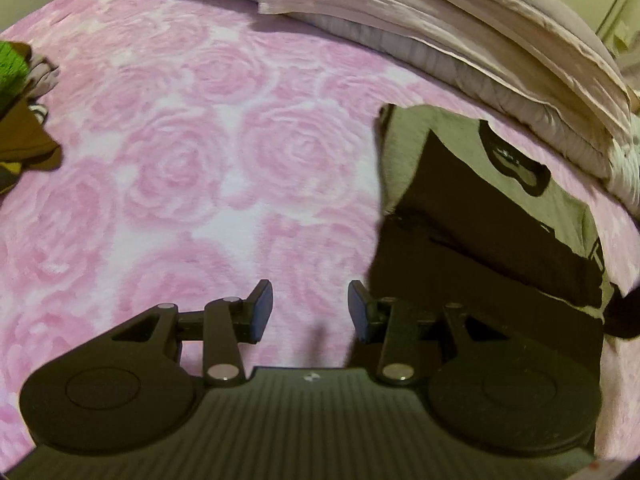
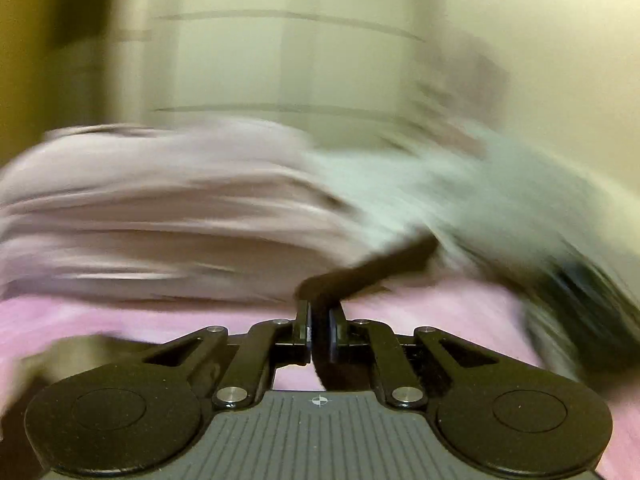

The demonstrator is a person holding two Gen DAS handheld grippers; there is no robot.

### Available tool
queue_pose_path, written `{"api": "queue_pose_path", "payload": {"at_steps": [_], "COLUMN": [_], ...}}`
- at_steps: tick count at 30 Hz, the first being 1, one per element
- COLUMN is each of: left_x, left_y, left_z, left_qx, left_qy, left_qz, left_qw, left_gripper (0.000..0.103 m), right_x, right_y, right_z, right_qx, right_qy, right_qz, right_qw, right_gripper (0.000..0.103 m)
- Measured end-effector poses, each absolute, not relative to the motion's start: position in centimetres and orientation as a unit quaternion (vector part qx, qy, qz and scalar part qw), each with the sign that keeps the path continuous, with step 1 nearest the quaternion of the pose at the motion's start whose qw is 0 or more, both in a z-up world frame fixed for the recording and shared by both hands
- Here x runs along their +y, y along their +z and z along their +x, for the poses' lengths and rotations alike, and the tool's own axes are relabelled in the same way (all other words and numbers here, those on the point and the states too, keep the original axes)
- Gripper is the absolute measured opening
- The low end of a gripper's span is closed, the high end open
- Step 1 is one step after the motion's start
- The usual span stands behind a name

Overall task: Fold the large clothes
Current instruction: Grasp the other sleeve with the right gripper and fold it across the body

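Left wrist view: left gripper [image 1: 310, 311] released, jaws wide apart, nothing between them, hovering over pink rose-print bed cover [image 1: 192, 152]. Grey-and-black garment [image 1: 480, 216] at 3 o'clock, lying on the bed, its dark edge just beside the right-hand finger. Folded pale bedding stack [image 1: 460, 32] at 1 o'clock. Small clothes pile [image 1: 24, 120], green and brown, at 9 o'clock by the frame edge. Right wrist view, heavily motion-blurred: right gripper [image 2: 319, 334] clenched on a strip of black fabric [image 2: 372, 268] that runs up toward 1 o'clock; whether it belongs to the same garment cannot be told. Pink bed cover below, pale bedding at 10 o'clock.
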State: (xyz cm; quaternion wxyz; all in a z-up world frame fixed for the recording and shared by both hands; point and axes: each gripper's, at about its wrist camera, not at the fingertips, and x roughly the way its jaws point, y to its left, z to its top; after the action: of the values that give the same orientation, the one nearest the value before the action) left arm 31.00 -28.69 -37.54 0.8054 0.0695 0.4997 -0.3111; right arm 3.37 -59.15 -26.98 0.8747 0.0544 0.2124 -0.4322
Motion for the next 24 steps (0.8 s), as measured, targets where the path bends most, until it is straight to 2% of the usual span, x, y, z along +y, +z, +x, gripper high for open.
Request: {"api": "queue_pose_path", "payload": {"at_steps": [3, 4, 5, 7, 9, 11, 17, 19, 24], "left_x": [-27.8, -27.5, -27.2, -26.6, -26.3, -26.4, -29.7, -31.8, -37.3], "left_y": [-37.7, -37.9, -38.1, -38.6, -39.1, -39.4, -39.3, -39.1, -37.4], "left_z": [31.4, 31.5, 31.6, 31.9, 31.9, 32.0, 32.8, 33.2, 33.1], "left_qx": [0.504, 0.507, 0.509, 0.516, 0.524, 0.527, 0.516, 0.504, 0.445], "left_qy": [-0.307, -0.305, -0.303, -0.299, -0.296, -0.301, -0.348, -0.368, -0.436], "left_qz": [0.063, 0.061, 0.059, 0.058, 0.059, 0.059, 0.051, 0.051, 0.059], "left_qw": [0.805, 0.804, 0.803, 0.801, 0.797, 0.792, 0.781, 0.78, 0.78], "left_gripper": [0.036, 0.036, 0.036, 0.036, 0.036, 0.036, 0.036, 0.036, 0.034], "right_x": [-51.6, -49.0, -46.5, -42.7, -40.9, -42.1, -49.9, -52.6, -58.7], "right_y": [-28.8, -30.1, -31.8, -35.4, -38.3, -40.0, -41.1, -40.8, -39.0], "right_z": [9.8, 11.5, 13.0, 14.2, 13.5, 12.0, 6.9, 5.3, 2.5], "right_qx": [0.236, 0.263, 0.296, 0.358, 0.406, 0.44, 0.482, 0.467, 0.372], "right_qy": [-0.307, -0.277, -0.249, -0.188, -0.173, -0.182, -0.295, -0.337, -0.397], "right_qz": [-0.023, -0.054, -0.082, -0.122, -0.116, -0.064, 0.082, 0.127, 0.226], "right_qw": [0.922, 0.923, 0.919, 0.906, 0.89, 0.877, 0.821, 0.808, 0.808], "right_gripper": [0.008, 0.016, 0.04, 0.068, 0.068, 0.068, 0.067, 0.064, 0.051]}}
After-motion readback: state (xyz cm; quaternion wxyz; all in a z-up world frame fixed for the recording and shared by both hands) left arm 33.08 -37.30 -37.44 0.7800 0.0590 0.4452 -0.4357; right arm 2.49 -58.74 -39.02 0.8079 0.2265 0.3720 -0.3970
